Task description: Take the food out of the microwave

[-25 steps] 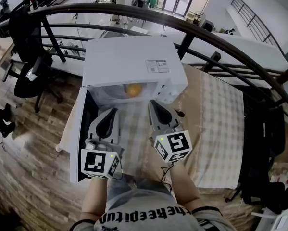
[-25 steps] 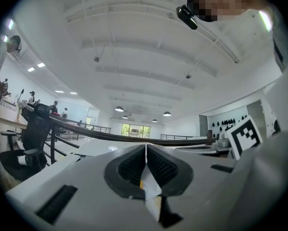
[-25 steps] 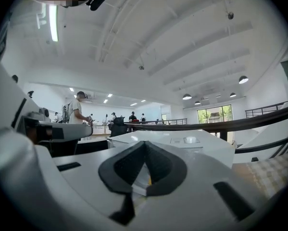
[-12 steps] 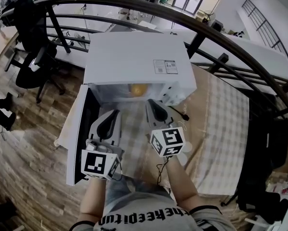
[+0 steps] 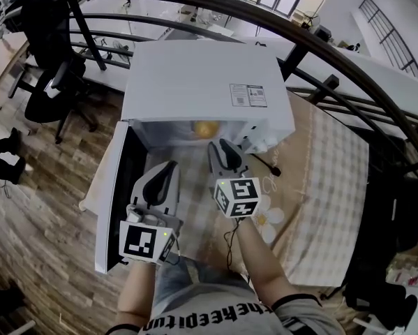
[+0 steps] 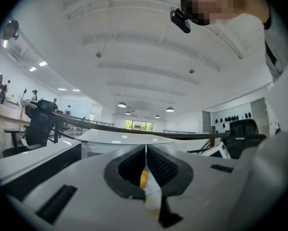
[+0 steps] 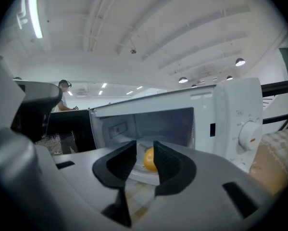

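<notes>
The white microwave (image 5: 195, 75) stands on the table with its door (image 5: 121, 187) swung open to the left. An orange, round piece of food (image 5: 205, 128) lies on the glass plate (image 7: 143, 175) inside. My right gripper (image 5: 224, 146) hovers just before the opening and points in at the food (image 7: 150, 159). Its jaws have just been opening, and they stand apart (image 7: 144, 146) with nothing between the pads. My left gripper (image 5: 168, 167) is lower and to the left, beside the door, with its jaws together (image 6: 145, 150). The food (image 6: 143, 179) shows beyond them.
The control dial (image 7: 249, 137) sits on the microwave's right panel. A checked cloth (image 5: 320, 173) covers the table, and a black cable (image 5: 264, 166) runs from the microwave's front right. A black railing (image 5: 320, 54) curves behind. An office chair (image 5: 48, 96) stands on the wooden floor at the left.
My right gripper has sunk and moved closer to the microwave's opening. The left gripper has dropped slightly beside the door.
</notes>
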`<action>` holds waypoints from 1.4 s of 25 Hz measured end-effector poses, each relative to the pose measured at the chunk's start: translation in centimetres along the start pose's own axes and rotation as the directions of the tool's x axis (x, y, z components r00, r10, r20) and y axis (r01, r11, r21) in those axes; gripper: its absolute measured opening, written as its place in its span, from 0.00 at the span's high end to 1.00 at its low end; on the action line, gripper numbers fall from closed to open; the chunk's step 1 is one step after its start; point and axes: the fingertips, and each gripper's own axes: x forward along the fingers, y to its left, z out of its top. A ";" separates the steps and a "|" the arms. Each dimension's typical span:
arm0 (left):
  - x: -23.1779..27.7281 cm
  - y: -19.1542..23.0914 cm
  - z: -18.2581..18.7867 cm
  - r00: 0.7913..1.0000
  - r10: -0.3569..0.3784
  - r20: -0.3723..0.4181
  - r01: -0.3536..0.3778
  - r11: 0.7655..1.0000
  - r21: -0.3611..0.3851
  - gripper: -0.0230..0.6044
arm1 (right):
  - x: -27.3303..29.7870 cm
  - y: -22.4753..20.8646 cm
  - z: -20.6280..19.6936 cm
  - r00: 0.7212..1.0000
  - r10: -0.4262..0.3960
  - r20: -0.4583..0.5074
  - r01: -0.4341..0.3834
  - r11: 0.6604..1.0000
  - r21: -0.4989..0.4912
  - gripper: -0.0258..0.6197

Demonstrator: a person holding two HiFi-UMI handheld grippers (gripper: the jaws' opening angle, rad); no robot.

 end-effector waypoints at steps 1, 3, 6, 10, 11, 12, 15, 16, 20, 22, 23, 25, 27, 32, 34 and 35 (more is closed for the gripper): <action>0.1 0.1 -0.1 1.000 0.002 0.000 -0.002 1.000 0.000 0.94 | 0.3 -0.1 -0.4 1.000 -0.001 -0.005 0.001 1.000 0.004 0.77; 0.1 0.2 -0.2 1.000 0.006 -0.001 -0.006 1.000 -0.002 0.94 | 0.9 -0.2 -1.0 1.000 -0.005 -0.013 0.005 1.000 0.009 0.74; 0.3 0.4 -0.4 1.000 0.012 -0.004 -0.012 1.000 -0.005 0.94 | 1.7 -0.2 -1.9 1.000 -0.005 -0.023 0.005 1.000 0.005 0.71; 0.4 0.4 -0.6 1.000 0.015 -0.006 -0.015 1.000 -0.004 0.94 | 2.9 -0.4 -3.0 0.999 -0.010 -0.038 0.010 1.000 -0.002 0.65; 0.4 0.4 -0.6 1.000 0.016 -0.006 -0.016 1.000 -0.004 0.94 | 3.2 -0.5 -3.3 0.999 -0.014 -0.041 0.014 1.000 -0.002 0.64; 0.4 0.4 -0.6 1.000 0.017 -0.007 -0.017 1.000 -0.003 0.94 | 3.6 -0.6 -3.5 0.999 -0.021 -0.044 0.021 1.000 0.000 0.61; 0.4 0.7 -0.7 1.000 0.022 -0.007 -0.022 1.000 -0.003 0.94 | 4.4 -0.9 -4.2 0.998 -0.040 -0.050 0.040 0.999 0.007 0.53; 0.4 0.8 -0.7 1.000 0.024 -0.007 -0.024 1.000 -0.003 0.94 | 4.6 -0.9 -4.5 0.998 -0.044 -0.052 0.045 0.999 0.010 0.52; 0.4 1.1 -1.0 0.999 0.035 -0.013 -0.035 0.999 -0.002 0.94 | 5.6 -1.2 -5.3 0.997 -0.057 -0.059 0.058 0.998 0.019 0.48; 0.4 1.3 -1.1 0.999 0.037 -0.016 -0.037 0.999 -0.001 0.94 | 6.1 -1.4 -5.8 0.996 -0.064 -0.061 0.065 0.998 0.018 0.47; 0.4 1.3 -1.2 0.999 0.037 -0.018 -0.037 0.999 -0.001 0.94 | 6.3 -1.5 -6.0 0.996 -0.068 -0.060 0.069 0.997 0.018 0.46; 0.5 1.4 -1.4 0.999 0.037 -0.022 -0.037 0.999 -0.001 0.94 | 6.7 -1.7 -6.2 0.995 -0.077 -0.061 0.078 0.997 0.018 0.44; 0.5 1.5 -1.5 0.999 0.037 -0.025 -0.037 0.999 0.002 0.94 | 7.2 -1.8 -6.4 0.995 -0.082 -0.064 0.084 0.996 0.021 0.43; 0.6 1.9 -1.7 0.999 0.045 -0.029 -0.045 0.999 0.004 0.94 | 8.2 -2.1 -7.0 0.992 -0.102 -0.074 0.104 0.995 0.015 0.39; 0.5 2.2 -1.8 0.998 0.049 -0.032 -0.049 0.999 0.003 0.94 | 8.5 -2.0 -6.8 0.992 -0.108 -0.071 0.109 0.994 0.017 0.39; 0.5 2.3 -1.8 0.998 0.051 -0.033 -0.051 0.999 0.003 0.94 | 8.6 -1.9 -6.5 0.992 -0.111 -0.063 0.112 0.993 0.020 0.39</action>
